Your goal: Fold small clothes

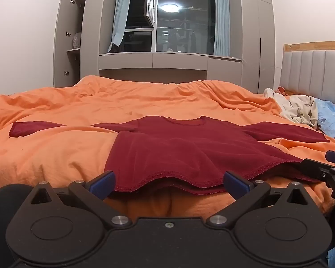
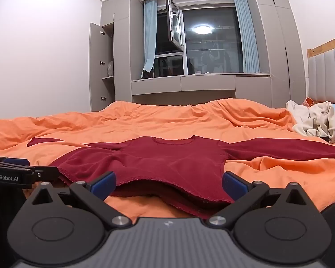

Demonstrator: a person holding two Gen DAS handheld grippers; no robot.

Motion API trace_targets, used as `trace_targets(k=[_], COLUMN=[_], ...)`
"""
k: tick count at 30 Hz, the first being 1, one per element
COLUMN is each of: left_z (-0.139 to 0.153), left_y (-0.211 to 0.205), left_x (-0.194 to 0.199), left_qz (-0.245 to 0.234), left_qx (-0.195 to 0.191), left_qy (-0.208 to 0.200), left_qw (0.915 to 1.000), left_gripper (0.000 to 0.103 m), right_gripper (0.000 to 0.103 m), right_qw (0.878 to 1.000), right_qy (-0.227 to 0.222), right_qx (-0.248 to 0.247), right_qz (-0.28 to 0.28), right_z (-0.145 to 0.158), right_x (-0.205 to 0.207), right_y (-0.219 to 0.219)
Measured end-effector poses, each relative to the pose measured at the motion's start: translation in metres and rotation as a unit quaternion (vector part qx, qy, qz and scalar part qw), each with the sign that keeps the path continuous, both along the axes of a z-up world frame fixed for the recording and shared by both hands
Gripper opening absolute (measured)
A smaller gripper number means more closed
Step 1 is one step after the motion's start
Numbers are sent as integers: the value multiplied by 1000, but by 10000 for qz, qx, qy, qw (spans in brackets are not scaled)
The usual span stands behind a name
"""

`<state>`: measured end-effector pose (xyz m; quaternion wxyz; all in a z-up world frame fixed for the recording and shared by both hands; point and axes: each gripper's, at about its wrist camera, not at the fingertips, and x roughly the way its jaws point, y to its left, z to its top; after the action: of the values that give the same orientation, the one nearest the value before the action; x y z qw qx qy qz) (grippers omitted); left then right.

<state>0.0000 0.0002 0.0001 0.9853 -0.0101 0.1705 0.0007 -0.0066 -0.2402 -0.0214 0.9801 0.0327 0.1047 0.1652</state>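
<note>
A dark red long-sleeved shirt (image 1: 181, 147) lies spread flat on the orange bedcover (image 1: 55, 156), collar away from me, sleeves out to both sides. It also shows in the right wrist view (image 2: 163, 163). My left gripper (image 1: 169, 184) is open, its blue fingertips (image 1: 102, 183) on either side of the near hem at the shirt's left part. My right gripper (image 2: 168, 184) is open at the hem's right part, blue fingertips (image 2: 234, 184) wide apart. Each gripper shows at the edge of the other's view: the right gripper (image 1: 323, 167) and the left gripper (image 2: 22, 174).
A pile of cream and light blue clothes (image 1: 306, 111) lies on the bed at the right, near the padded headboard (image 1: 319, 71). Beyond the bed stand grey wardrobes (image 1: 71, 40) with an open door and a window (image 1: 181, 22).
</note>
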Motion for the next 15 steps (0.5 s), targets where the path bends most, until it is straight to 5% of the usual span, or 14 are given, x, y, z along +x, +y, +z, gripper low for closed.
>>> trace_targets(k=[15], left_z=[0], left_y=[0], left_x=[0], left_qz=[-6], left_qx=[48], left_qy=[4], left_qw=[10000], left_gripper=[103], right_gripper=[103], right_qw=[10000], right_qy=[13], right_qx=[-12], right_qz=[-15], right_z=[-1], right_x=[0], right_y=[-2])
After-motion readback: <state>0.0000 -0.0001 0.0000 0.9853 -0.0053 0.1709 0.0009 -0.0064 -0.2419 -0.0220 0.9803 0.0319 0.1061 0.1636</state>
